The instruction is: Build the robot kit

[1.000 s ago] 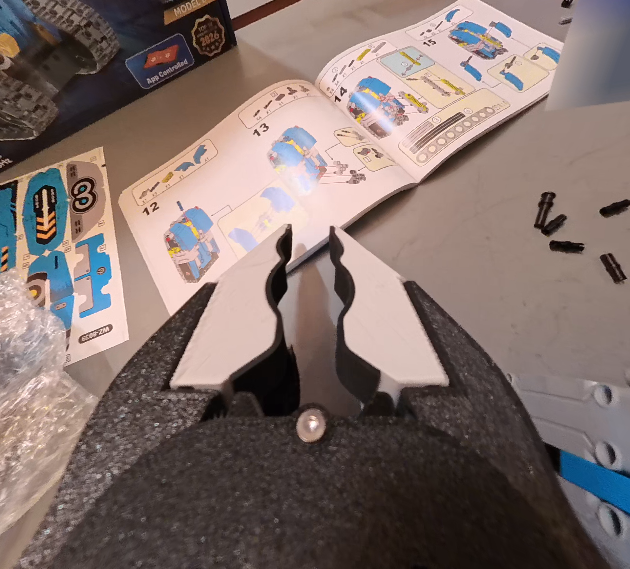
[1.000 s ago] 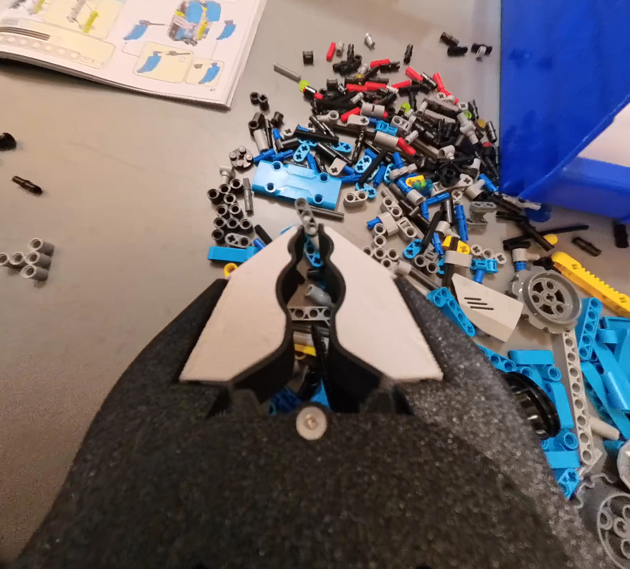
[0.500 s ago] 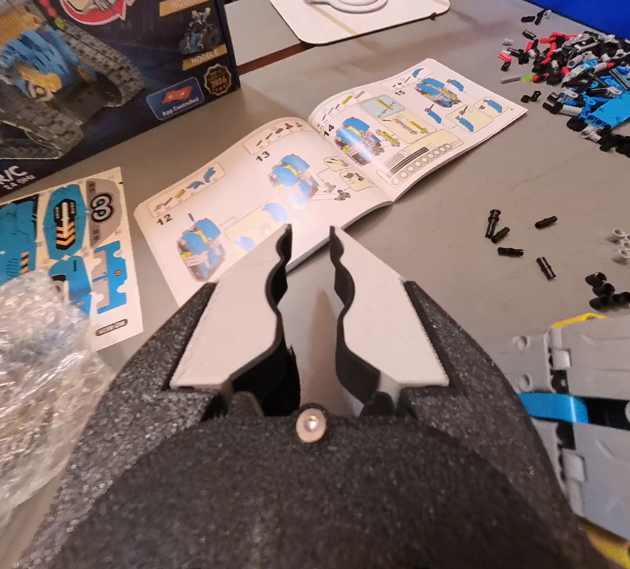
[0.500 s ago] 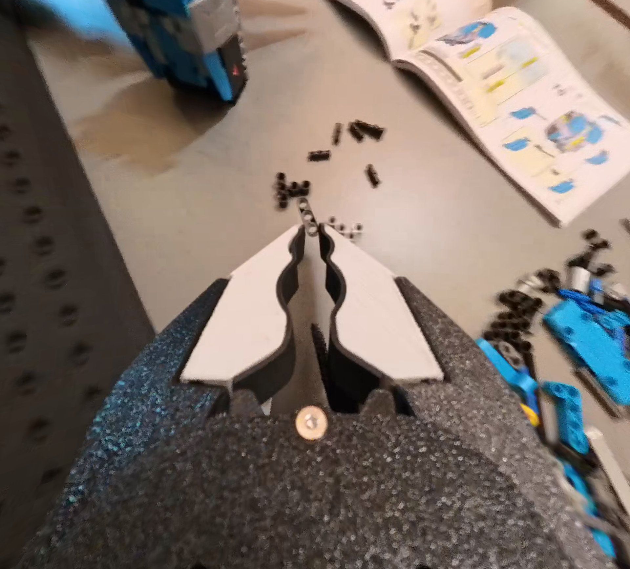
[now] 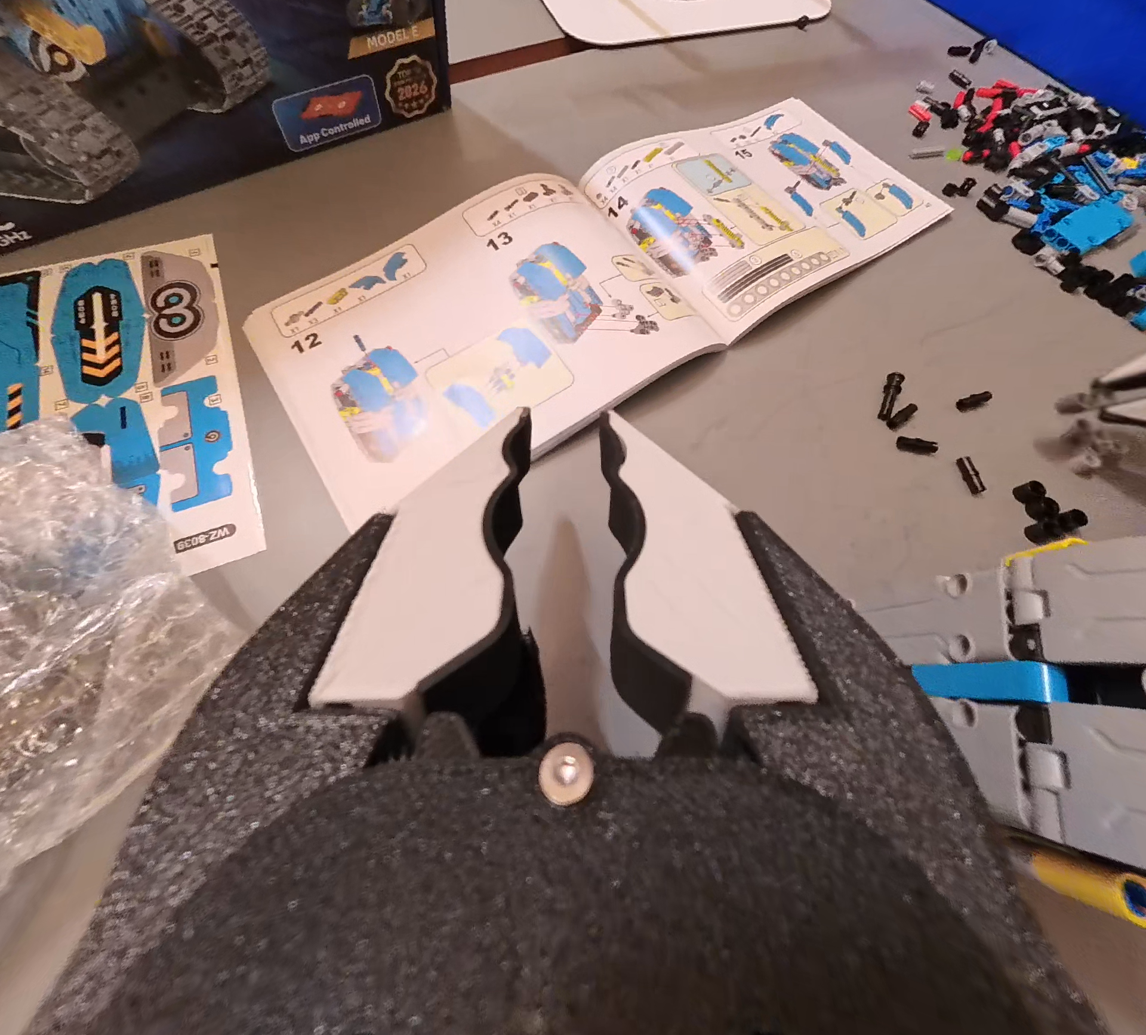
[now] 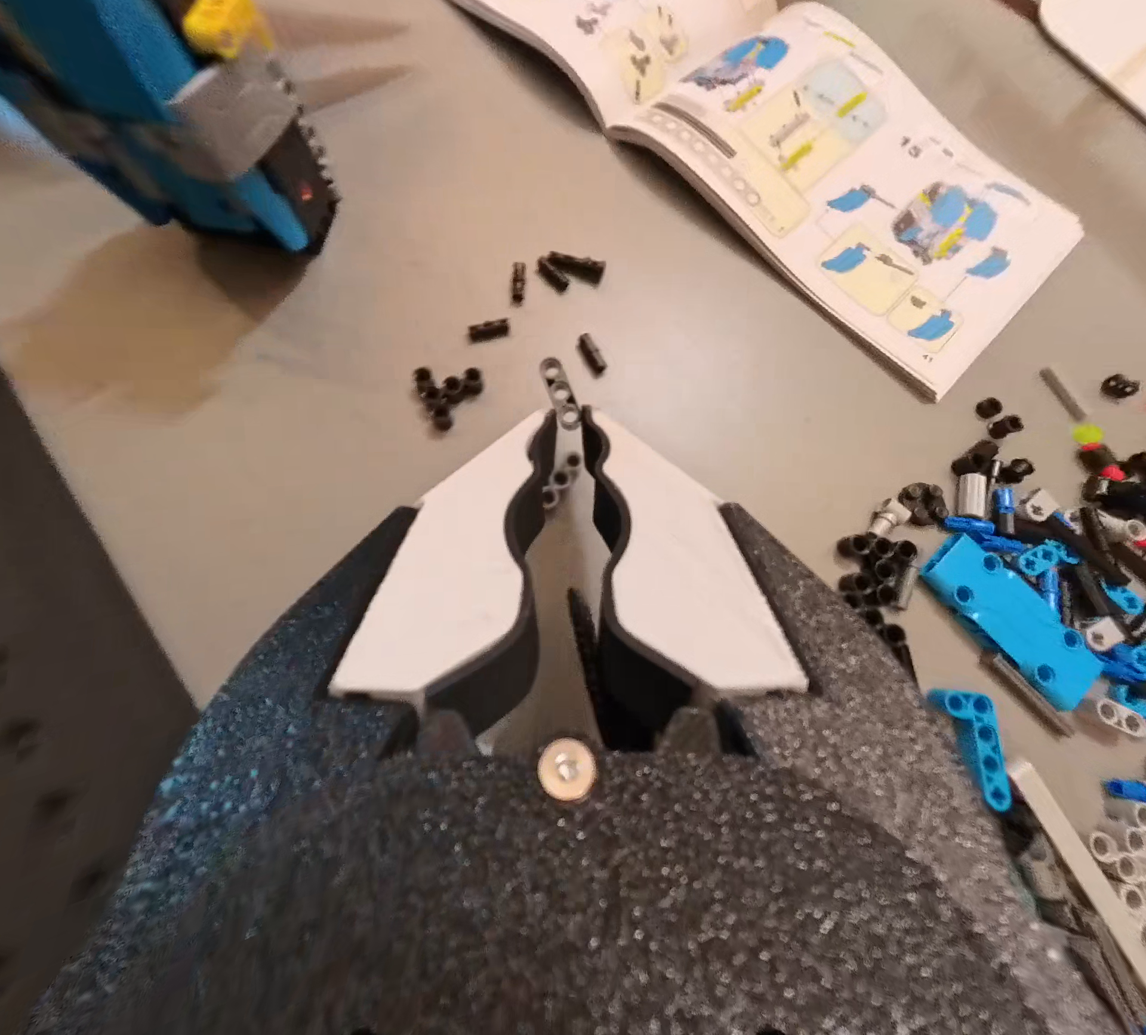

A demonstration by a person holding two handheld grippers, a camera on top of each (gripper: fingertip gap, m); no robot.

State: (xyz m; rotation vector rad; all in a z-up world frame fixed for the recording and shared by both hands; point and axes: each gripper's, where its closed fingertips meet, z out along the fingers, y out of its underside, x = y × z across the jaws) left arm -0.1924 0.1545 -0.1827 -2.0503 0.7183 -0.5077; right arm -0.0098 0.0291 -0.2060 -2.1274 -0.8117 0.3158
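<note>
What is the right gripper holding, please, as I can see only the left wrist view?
Observer: The right gripper is shut on a thin grey beam with holes, which sticks out past the fingers.
Operator: What lies nearest its tip?
Observer: A black pin lies just right of the tip, and a cluster of black bushes lies to its left.
Operator: Is anything loose near the pile?
Observer: A small blue L-shaped beam lies apart from it.

Thin grey holed beam (image 6: 561, 407) upright between right claw (image 6: 565, 416) tips
</note>
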